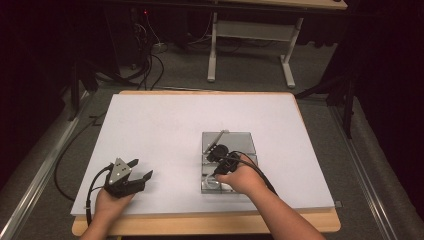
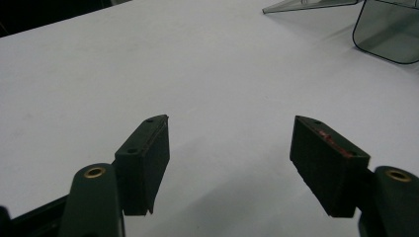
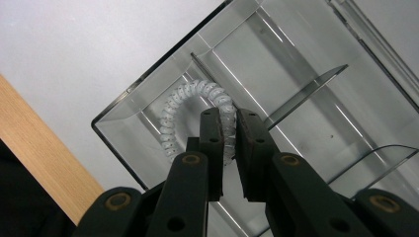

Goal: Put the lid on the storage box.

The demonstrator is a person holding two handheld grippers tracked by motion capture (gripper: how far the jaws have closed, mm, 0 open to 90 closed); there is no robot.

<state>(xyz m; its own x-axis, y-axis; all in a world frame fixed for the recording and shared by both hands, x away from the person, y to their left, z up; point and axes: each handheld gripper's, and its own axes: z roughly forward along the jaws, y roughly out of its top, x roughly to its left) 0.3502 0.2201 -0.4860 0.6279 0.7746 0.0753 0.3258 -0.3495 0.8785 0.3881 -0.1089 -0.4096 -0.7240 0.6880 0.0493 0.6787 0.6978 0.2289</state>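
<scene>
- White coiled cord [image 3: 197, 106]: lies curved in the end compartment of a clear plastic organizer box [image 3: 148, 74], the compartment nearest the bench's wooden edge.
- Right tongs [image 3: 230, 123]: nearly together, clamped on the coil, inside that compartment.
- Box: rests on the white bench [image 1: 165, 130], right of centre.
- Left tongs [image 1: 137, 170]: jaws wide apart, holding nothing, low over bare bench, well apart from the box.
</scene>
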